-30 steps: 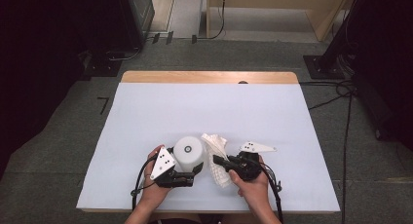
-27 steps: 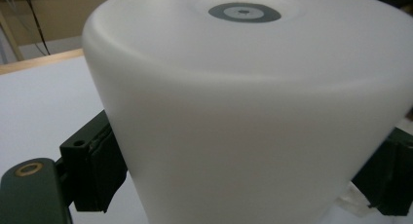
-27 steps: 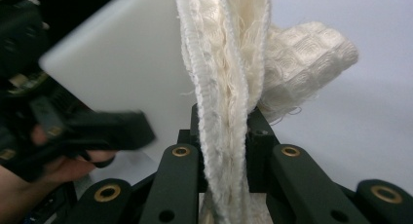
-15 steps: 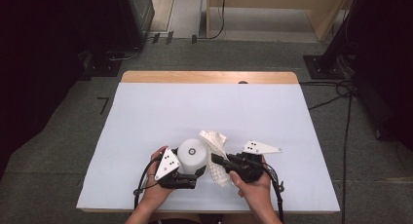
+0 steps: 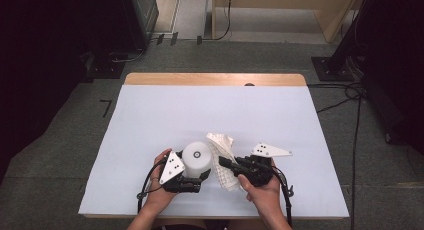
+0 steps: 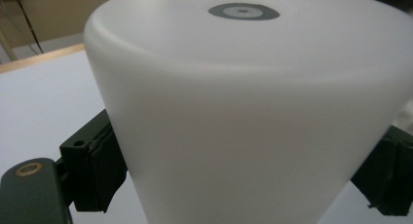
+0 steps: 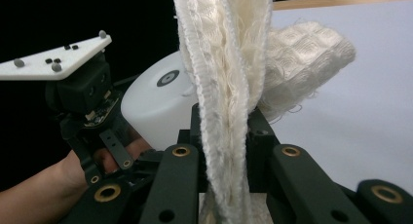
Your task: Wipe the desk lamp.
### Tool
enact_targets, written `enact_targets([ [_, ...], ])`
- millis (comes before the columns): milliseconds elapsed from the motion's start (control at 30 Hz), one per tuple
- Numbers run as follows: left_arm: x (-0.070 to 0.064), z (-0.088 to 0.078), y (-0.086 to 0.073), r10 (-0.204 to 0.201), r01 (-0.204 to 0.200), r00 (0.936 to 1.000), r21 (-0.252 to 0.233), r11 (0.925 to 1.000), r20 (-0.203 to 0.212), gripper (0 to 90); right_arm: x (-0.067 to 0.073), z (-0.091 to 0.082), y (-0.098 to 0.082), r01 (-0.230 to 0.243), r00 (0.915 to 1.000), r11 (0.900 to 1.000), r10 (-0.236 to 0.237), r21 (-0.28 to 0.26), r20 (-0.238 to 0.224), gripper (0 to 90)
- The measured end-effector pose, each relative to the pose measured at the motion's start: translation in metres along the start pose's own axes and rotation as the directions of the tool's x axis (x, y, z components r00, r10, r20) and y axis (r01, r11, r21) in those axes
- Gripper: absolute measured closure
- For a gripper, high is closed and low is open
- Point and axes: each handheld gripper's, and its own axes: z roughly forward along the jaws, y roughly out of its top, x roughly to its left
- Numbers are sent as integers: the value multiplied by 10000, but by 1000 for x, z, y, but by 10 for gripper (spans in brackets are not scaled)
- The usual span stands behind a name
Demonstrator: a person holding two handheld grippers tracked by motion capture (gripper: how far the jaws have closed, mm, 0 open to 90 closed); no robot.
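A white cylinder (image 5: 196,159) is stood upright on the desk (image 5: 150,120), near the front edge and a little left of its middle; a grey ring mark (image 6: 243,11) is seen on its flat top. The left tongs (image 5: 192,176) are clamped around the cylinder's lower body from the front; in the left gripper view a black pad (image 6: 95,158) is pressed against each side of the white wall, so the cylinder is grasped. The left hand (image 5: 162,192) is brought in from the front edge, with the grey three-cornered plate (image 5: 171,167) tilted on top of the tongs.

A cream waffle-weave cloth (image 5: 224,157) is held just right of the cylinder, bunched and hanging partly above the desk, its upper end near the cylinder's side; whether it touches the cylinder cannot be told. The right tongs (image 5: 227,164) are clenched on the cloth; in the right gripper view the folded cloth (image 7: 229,102) is pinched tight between the two black jaws and runs up out of the top of the frame, with a loose lobe spilling to the right. The right hand (image 5: 260,187) is placed at the front edge, right of middle. The desk is covered by a white sheet; a wooden strip (image 5: 215,79) is left bare along the far edge.
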Motion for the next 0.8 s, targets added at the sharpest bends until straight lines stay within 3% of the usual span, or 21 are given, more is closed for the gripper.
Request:
enact_targets([
  [233,1,6,-9,211,-209,9998,286,9994,-73,87,-14,2,-6,-521,9977,9986,515,131,439,792],
  [367,0,4,-9,99,-103,9999,362,9993,101,86,-17,4,-8,-510,9975,9985,500,177,493,792],
  [400,-1,3,-10,4,0,9999,264,9997,-167,75,-18,5,-9,-562,9971,9982,549,223,525,792],
  [467,-2,2,-9,-83,91,9996,310,9995,-280,0,-19,5,-10,-580,9966,9979,563,280,594,791],
  [533,-5,-1,-8,-406,419,9972,192,9989,-621,0,-20,5,-11,-495,9968,9983,475,296,646,791],
  [600,-7,0,-7,-421,441,9959,240,9987,-805,0,-20,4,-11,-557,9963,9980,536,301,669,791],
  [700,-15,7,-8,-368,482,9870,701,9964,-1562,0,-22,4,-12,-564,9962,9979,541,329,682,792],
  [767,-18,10,-8,-440,584,9835,780,9952,-1753,0,-24,6,-14,-613,9958,9973,583,401,711,791],
  [800,-19,12,-8,-349,489,9855,812,9955,-1658,46,-25,7,-16,-639,9956,9968,603,486,721,791],
])
